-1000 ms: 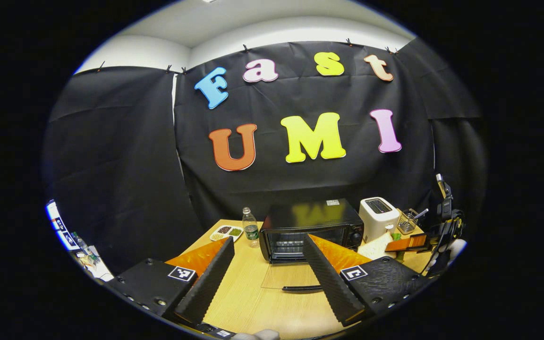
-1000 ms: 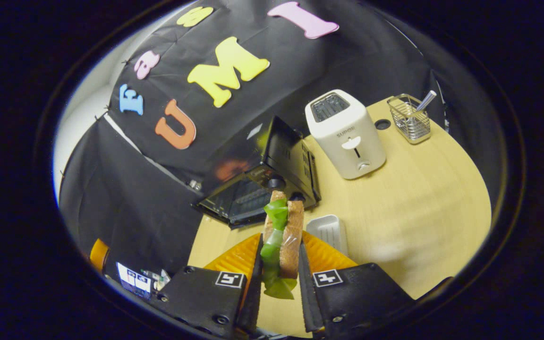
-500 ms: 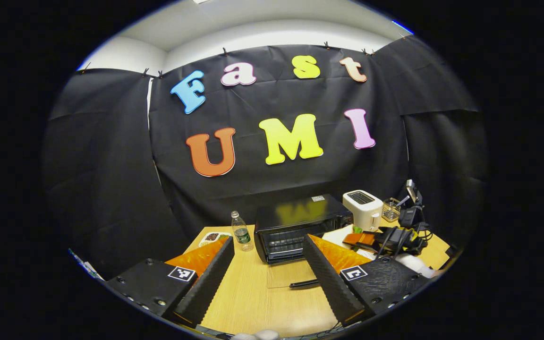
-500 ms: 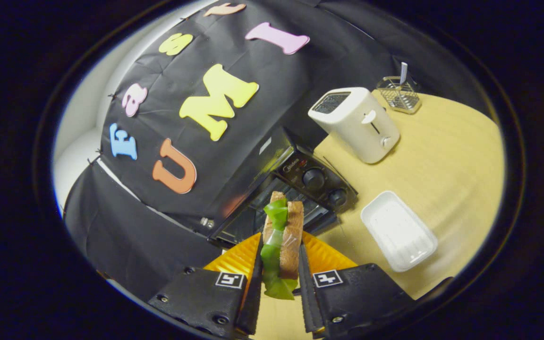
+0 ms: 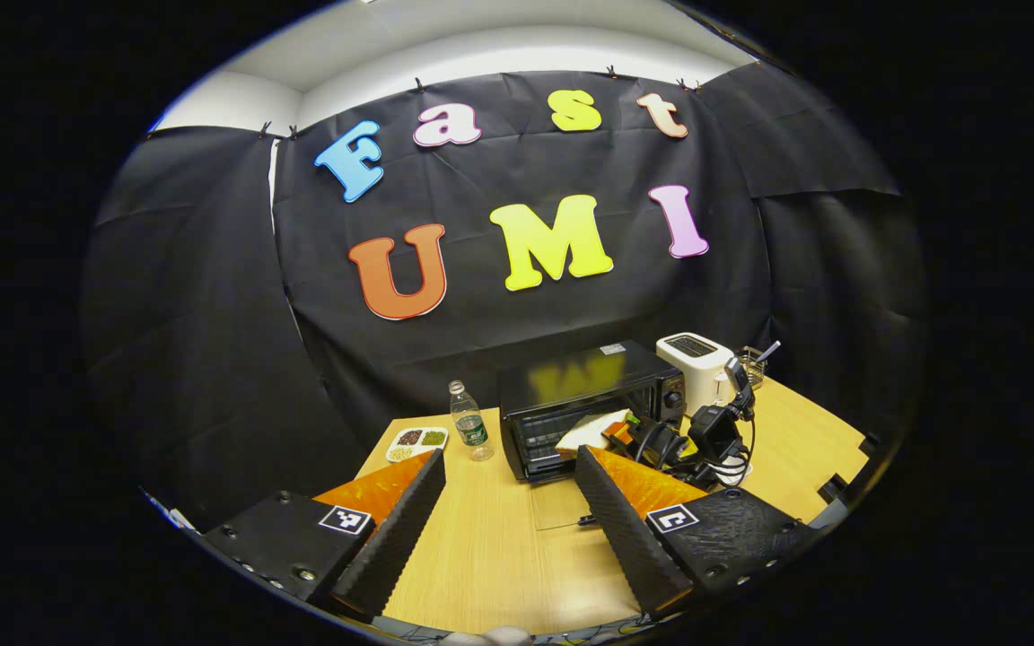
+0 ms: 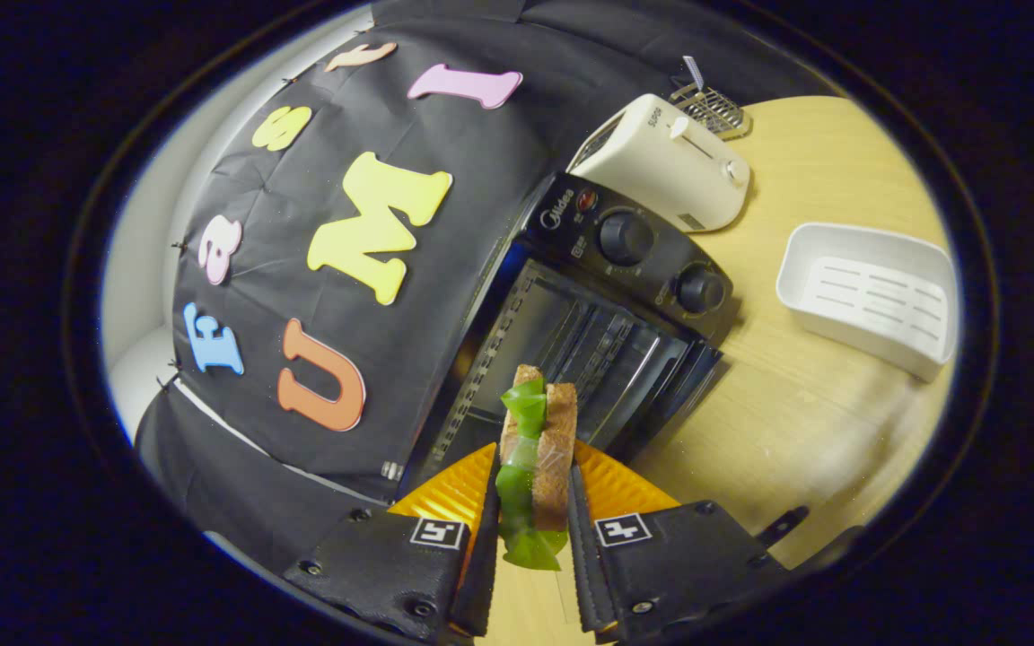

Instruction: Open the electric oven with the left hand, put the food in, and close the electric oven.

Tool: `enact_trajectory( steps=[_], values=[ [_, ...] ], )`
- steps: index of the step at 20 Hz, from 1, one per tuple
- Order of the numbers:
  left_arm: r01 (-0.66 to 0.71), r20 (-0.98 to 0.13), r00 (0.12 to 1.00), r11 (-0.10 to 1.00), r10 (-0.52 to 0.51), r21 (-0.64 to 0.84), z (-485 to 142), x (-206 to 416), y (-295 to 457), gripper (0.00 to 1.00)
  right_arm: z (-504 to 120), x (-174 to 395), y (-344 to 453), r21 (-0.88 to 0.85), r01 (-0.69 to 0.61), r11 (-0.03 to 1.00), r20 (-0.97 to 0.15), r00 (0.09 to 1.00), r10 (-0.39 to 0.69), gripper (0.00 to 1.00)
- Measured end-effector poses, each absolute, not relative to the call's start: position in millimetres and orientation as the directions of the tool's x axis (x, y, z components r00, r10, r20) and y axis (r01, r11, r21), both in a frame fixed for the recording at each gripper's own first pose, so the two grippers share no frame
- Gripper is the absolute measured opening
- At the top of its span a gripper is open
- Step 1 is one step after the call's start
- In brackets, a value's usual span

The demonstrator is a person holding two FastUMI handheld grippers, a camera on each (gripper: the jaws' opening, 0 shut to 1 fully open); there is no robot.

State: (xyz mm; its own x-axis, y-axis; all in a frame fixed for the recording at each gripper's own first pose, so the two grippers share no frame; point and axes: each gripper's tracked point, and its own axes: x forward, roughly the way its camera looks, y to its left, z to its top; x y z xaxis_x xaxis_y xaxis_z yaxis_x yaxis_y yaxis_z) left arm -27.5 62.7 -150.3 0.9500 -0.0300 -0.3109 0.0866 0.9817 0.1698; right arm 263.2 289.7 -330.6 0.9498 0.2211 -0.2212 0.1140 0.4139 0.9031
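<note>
Oven [image 5: 591, 405] sits at centre right of the left gripper view, black, its glass door [image 5: 560, 504] dropped flat on the table [image 5: 490, 556] toward me. In the right gripper view the oven [image 6: 589, 332] lies diagonally across the middle, with a "Midea" mark by the upper of its two knobs; its rack is bare and the mouth gapes wide just beyond my sandwich [image 6: 535, 467].

My right gripper [image 6: 530, 538] is clamped on that sandwich, both fingers pressing its bread faces, green leaf hanging out at the bottom. From the left gripper view I see the sandwich [image 5: 591, 432] at the oven's mouth.

My left gripper [image 5: 508, 538] is spread wide and empty at lower centre, over bare table in front of the door.

The toaster [image 6: 665, 161], upper right, reads "SUPOR" on its side. A white tray [image 6: 871, 296] lies at right, apart from the oven, bare wood between them. A bottle [image 5: 469, 431] stands left of the oven; its label is too small to read.
</note>
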Motion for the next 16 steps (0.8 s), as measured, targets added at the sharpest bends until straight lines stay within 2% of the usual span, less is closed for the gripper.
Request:
enact_trajectory(
  steps=[7,8,9,11,12,14,16],
  values=[
    [0.055,-0.366,0.931,0.985,0.009,0.164,-173,-19,93,0.96,-345,327,306,0.909,0.166,0.383,-0.238,0.96,0.148,0.4],
    [0.048,-0.37,0.929,0.986,0.014,0.16,-175,-18,96,0.96,-345,334,308,0.905,0.163,0.392,-0.235,0.961,0.143,0.4],
    [0.044,-0.377,0.926,0.987,0.018,0.156,-178,-18,99,0.96,-347,342,309,0.895,0.164,0.414,-0.236,0.963,0.13,0.3],
    [0.036,-0.384,0.923,0.988,0.024,0.149,-179,-18,102,0.96,-356,348,312,0.86,0.177,0.479,-0.268,0.955,0.128,0.31],
    [0.039,-0.383,0.923,0.988,0.021,0.148,-179,-17,102,0.96,-359,347,312,0.84,0.183,0.511,-0.285,0.95,0.129,0.46],
    [0.045,-0.38,0.925,0.987,0.017,0.153,-178,-16,100,0.96,-363,346,303,0.79,0.206,0.577,-0.315,0.945,0.093,0.56],
    [0.057,-0.372,0.928,0.986,0.005,0.157,-178,-10,96,0.96,-359,345,302,0.735,0.175,0.655,-0.315,0.944,0.102,0.61]
  ],
)
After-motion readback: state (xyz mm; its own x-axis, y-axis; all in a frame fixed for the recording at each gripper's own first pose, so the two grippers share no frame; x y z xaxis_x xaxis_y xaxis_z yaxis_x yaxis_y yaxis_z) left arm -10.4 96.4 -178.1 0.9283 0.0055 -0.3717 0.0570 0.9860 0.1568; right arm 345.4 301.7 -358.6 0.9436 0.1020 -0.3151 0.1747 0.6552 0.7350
